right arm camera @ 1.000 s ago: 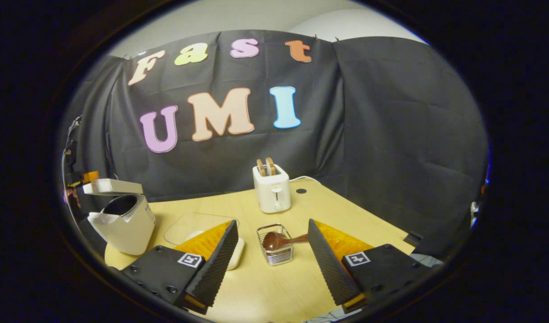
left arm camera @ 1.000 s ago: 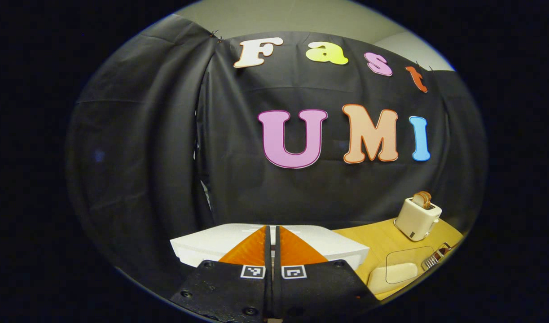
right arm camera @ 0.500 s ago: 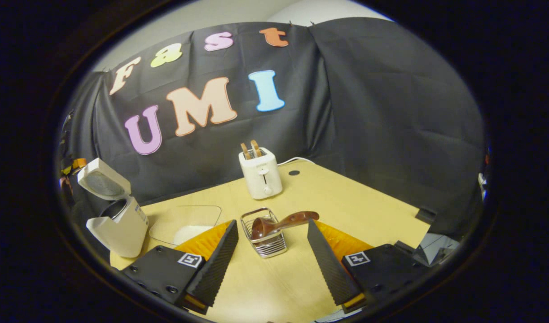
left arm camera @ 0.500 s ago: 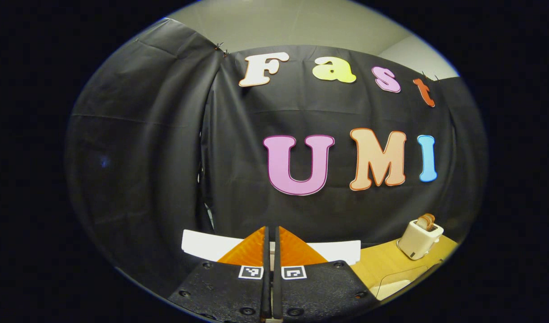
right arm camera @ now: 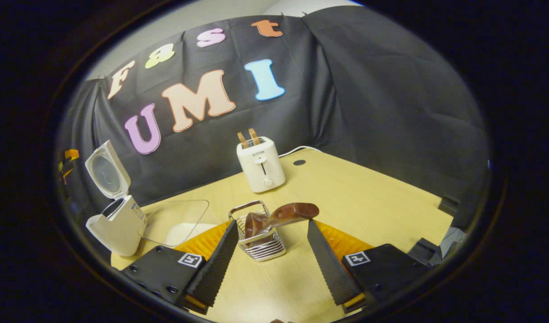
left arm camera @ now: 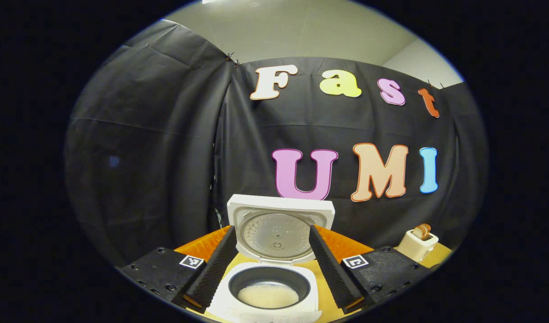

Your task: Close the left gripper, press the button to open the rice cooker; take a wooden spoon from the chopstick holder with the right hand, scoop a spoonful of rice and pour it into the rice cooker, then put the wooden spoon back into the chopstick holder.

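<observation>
Since a second ago my left hand-held gripper (left arm camera: 270, 258) has spread wide and empty over the open cooker (left arm camera: 274, 251), so next I bring the right hand-held gripper (right arm camera: 270, 249), agape and empty, onto the spoon (right arm camera: 278, 216) leaning in the holder (right arm camera: 258, 233).

Light: dim and even, coming from overhead.
Brightest areas: the pale ceiling (left arm camera: 301, 31) and the table (right arm camera: 355, 197), which showed no harsh glare.
Shadows: soft, short beneath the toaster (right arm camera: 261, 163).
Sharpness: centre was crisp, without motion blur.
Distortion: fisheye bending was strong toward the edges, where brightness fell off.
</observation>
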Demonstrator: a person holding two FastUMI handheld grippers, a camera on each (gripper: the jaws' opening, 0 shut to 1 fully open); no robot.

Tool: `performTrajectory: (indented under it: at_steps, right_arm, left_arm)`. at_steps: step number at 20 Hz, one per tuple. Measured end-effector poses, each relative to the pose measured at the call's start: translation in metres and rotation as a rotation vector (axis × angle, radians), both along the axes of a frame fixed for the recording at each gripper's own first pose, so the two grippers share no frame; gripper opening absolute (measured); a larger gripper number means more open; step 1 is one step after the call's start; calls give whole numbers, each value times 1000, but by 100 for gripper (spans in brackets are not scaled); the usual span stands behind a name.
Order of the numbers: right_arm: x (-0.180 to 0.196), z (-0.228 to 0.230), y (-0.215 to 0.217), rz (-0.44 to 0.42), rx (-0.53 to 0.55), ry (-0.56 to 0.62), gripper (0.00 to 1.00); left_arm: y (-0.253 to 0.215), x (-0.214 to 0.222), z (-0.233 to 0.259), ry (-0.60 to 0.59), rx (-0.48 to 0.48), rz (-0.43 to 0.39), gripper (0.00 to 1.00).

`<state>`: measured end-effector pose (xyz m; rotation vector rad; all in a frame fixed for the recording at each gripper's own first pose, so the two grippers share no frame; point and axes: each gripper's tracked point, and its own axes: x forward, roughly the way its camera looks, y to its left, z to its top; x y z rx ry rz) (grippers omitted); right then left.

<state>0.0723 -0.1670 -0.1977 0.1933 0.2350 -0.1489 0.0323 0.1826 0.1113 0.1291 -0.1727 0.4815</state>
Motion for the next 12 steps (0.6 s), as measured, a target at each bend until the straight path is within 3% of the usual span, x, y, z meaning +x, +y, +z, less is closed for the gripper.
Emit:
performTrajectory:
  at_steps: [7, 10, 11, 12]
  right_arm:
    - [47, -3, 3, 49, 17, -86, 98]
    - [62, -10, 2, 58, 30, -86, 97]
    - [65, -10, 4, 62, 38, -89, 89]
    - [68, -12, 5, 69, 48, -86, 83]
  left_arm:
    - [-1, -42, -25, 53, 2, 112, 92]
    - [-2, -56, -27, 72, 15, 148, 97]
    - [-2, -62, -27, 76, 17, 161, 92]
    - [0, -69, -26, 78, 20, 179, 95]
